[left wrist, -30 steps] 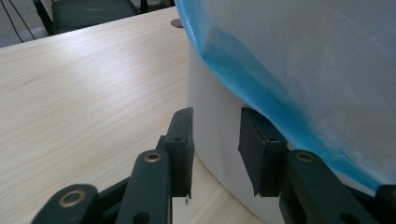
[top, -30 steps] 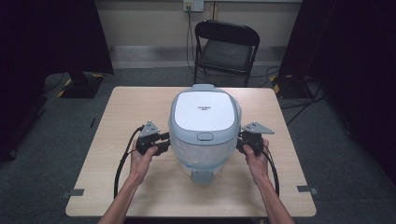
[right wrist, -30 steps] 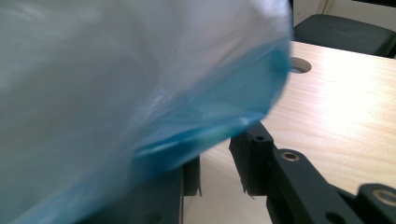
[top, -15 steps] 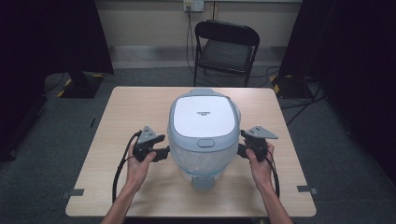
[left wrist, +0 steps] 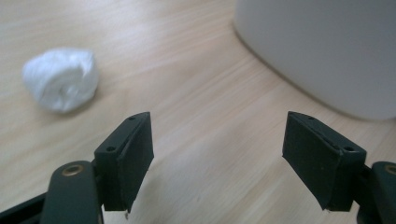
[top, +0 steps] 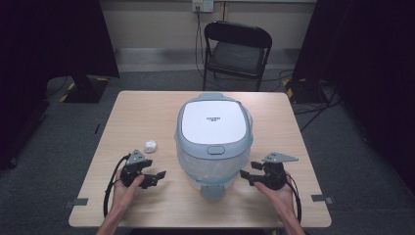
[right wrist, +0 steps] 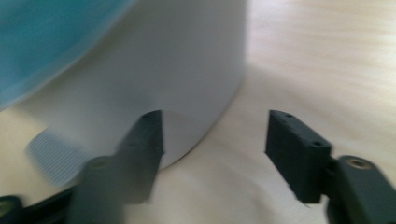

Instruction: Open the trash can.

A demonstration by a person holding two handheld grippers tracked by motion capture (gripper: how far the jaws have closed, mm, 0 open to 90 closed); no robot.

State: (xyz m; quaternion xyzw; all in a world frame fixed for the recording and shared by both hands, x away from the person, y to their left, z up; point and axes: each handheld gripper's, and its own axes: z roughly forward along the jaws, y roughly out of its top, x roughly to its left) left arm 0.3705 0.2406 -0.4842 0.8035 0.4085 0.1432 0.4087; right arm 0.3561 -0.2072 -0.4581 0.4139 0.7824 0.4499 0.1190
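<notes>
My fingers are spread on both grippers, left (top: 157, 175) and right (top: 246, 175), flanking the rice cooker (top: 213, 134): bulky, rigid, smooth-walled, so I'd squeeze low on both sides.

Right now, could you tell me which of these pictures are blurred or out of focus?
Right gripper view: motion-smeared, the rice cooker soft. Left gripper view: jaws crisp, the white wad slightly soft. High view: evenly lit table, dark surroundings.

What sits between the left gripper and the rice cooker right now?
Nothing but bare table. In the high view the left gripper stands apart from the rice cooker; the white wad lies off to the side.
</notes>
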